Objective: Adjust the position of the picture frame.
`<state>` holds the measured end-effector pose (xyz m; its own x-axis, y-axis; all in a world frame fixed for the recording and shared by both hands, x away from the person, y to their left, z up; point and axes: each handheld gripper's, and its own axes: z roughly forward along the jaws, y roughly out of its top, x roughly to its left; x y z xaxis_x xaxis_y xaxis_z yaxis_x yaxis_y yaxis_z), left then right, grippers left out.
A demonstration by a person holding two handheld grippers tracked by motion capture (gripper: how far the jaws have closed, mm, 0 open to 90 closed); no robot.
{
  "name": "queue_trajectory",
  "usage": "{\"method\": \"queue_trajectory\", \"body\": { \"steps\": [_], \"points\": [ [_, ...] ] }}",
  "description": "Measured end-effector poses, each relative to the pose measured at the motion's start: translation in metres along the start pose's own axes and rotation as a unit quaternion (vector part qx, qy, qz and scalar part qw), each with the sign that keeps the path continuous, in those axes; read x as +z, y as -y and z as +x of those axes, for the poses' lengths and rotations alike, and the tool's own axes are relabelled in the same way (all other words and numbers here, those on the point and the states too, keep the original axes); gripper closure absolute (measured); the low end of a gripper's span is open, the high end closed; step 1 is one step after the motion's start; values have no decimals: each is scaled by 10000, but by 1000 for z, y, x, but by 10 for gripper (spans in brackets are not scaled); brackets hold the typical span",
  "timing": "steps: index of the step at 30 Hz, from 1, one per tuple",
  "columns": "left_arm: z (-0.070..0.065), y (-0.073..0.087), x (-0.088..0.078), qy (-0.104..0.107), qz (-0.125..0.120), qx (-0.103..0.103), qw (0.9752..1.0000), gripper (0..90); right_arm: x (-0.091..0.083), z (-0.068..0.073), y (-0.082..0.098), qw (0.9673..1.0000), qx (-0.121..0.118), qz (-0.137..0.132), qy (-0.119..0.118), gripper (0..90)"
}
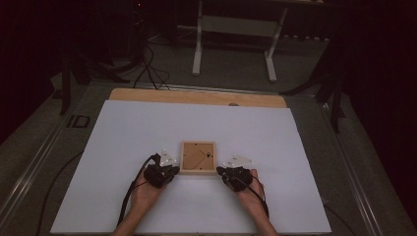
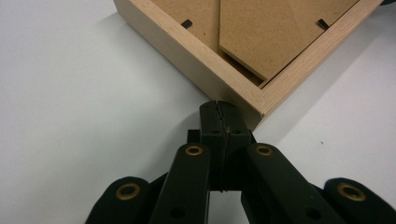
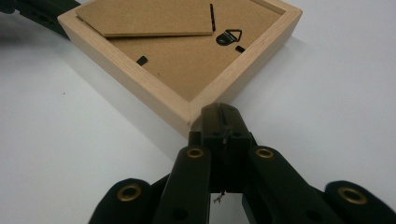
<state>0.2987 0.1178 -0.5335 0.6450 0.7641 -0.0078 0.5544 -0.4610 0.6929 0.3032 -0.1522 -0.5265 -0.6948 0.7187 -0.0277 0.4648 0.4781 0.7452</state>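
White table (image 1: 123, 147) open around; wooden frame (image 1: 197, 158) corners meet closed hand-held grippers.

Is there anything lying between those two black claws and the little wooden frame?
Nothing visible. The picture frame lies back-side up on the white table, and the left gripper and right gripper, both shut, each sit right at a near corner of it.

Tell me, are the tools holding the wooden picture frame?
No. Both the left tool and the right tool are shut with nothing between the jaws, their tips at the near corners of the picture frame.
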Motion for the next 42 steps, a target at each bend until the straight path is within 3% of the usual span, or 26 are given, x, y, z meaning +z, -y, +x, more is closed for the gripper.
{"method": "queue_trajectory", "body": {
  "steps": [25, 31, 42],
  "points": [
    [-1, -1, 2, -45, -68, -29, 10000, 895, 0, -3, 1, 10000, 40, -53, 43, 878],
    [5, -1, -2, -46, -159, -98, 9998, 798, -5, -9, 0, 9997, 161, -188, -11, 812],
    [12, -2, -9, 145, -467, -371, 9981, 658, -14, -12, -2, 9989, 135, -437, -40, 653]
  ]
}}
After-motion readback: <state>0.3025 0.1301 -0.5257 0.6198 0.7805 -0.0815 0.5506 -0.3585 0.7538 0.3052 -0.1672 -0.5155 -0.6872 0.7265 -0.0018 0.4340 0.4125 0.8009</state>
